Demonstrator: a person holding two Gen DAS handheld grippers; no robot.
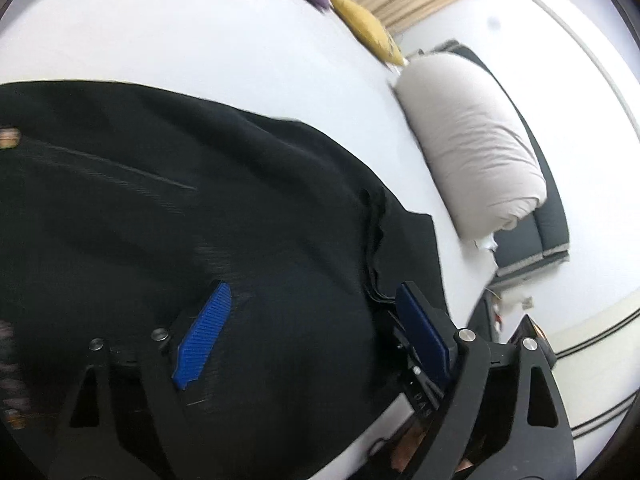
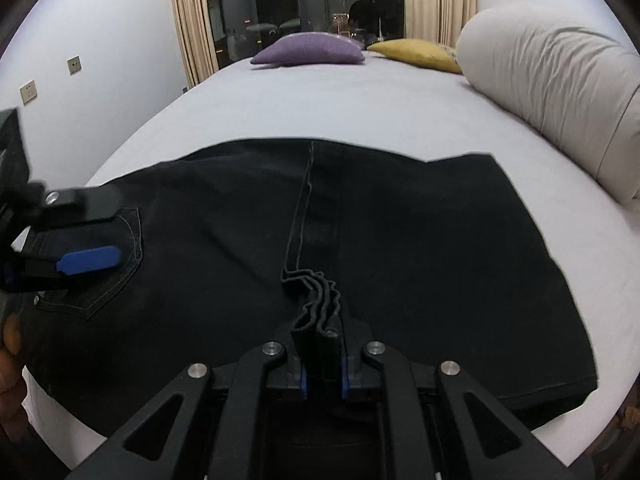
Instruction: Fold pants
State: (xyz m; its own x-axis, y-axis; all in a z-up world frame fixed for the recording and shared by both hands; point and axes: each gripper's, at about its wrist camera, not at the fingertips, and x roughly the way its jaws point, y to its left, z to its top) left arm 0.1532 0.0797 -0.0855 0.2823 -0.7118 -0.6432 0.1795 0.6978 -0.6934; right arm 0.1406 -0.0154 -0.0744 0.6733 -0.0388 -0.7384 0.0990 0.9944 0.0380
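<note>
The black pants [image 2: 360,240] are seen spread flat across the white bed [image 2: 320,108], filling the lower middle of the right wrist frame, with a seam running up the centre. A bunched, layered edge of the fabric is pinched tight between the blue pads of the right tool [image 2: 323,376], bottom centre of that frame. At the left edge, the left tool [image 2: 104,232] is held over the stitched back pocket [image 2: 100,280], its fingers spread apart with nothing gripped. In the left wrist view the same tool [image 1: 316,320] is shown wide open above dark cloth. A purple cushion [image 2: 310,54] and a yellow cushion [image 2: 416,54] are set at the top of the frame, and a pale rolled duvet [image 2: 560,92] is laid along the upper right.
</note>
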